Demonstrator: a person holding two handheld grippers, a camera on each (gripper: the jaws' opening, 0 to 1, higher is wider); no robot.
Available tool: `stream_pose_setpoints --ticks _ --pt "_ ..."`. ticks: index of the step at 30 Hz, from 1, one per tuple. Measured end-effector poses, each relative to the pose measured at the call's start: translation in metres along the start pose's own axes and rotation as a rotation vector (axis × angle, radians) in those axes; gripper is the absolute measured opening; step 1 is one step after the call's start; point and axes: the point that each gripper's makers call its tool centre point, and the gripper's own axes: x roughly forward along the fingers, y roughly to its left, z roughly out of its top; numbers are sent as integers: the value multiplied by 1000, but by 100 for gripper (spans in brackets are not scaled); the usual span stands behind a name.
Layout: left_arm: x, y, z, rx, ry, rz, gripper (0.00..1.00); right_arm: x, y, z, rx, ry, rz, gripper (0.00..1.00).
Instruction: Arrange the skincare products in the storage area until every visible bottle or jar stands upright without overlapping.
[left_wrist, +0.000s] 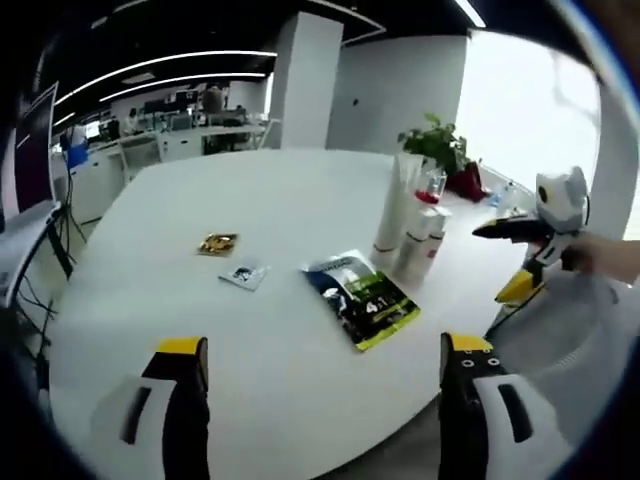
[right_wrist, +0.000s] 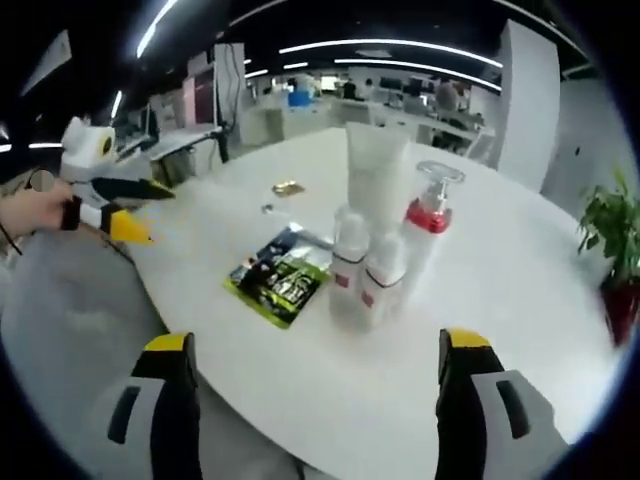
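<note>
Matt white table (right_wrist: 520, 300), glossy pouch (right_wrist: 280, 275) (foil-like), plastic bottles (right_wrist: 365, 275).

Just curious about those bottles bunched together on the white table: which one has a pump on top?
The pump bottle with the red collar and clear pump head, at the right of the group in the right gripper view. The tall white tube and two small bottles have plain tops.

bottles (right_wrist: 375, 250) clustered upright on table (right_wrist: 520, 300); pouch (right_wrist: 282, 277) just left of them; small packets (left_wrist: 230, 258) beyond pouch.
</note>
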Motion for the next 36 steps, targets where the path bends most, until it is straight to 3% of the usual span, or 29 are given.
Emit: stream_pose_setpoints --ticks 7,16,20,26,36 --pt "-20 3 4 -6 -8 15 97 -1 1 2 -4 -7 -1 99" --pt "-40 28 9 -60 -56 58 99 0 3 1 -19 1 3 99" --pt "-40 25 15 -65 -79 59 98 0 3 2 -31 1 6 99" --pt "-36 27 10 -31 -48 77 98 -1 2 3 -22 -6 1 99" --pt "-34 29 7 -49 -30 72 96 1 9 5 -33 -7 33 99"
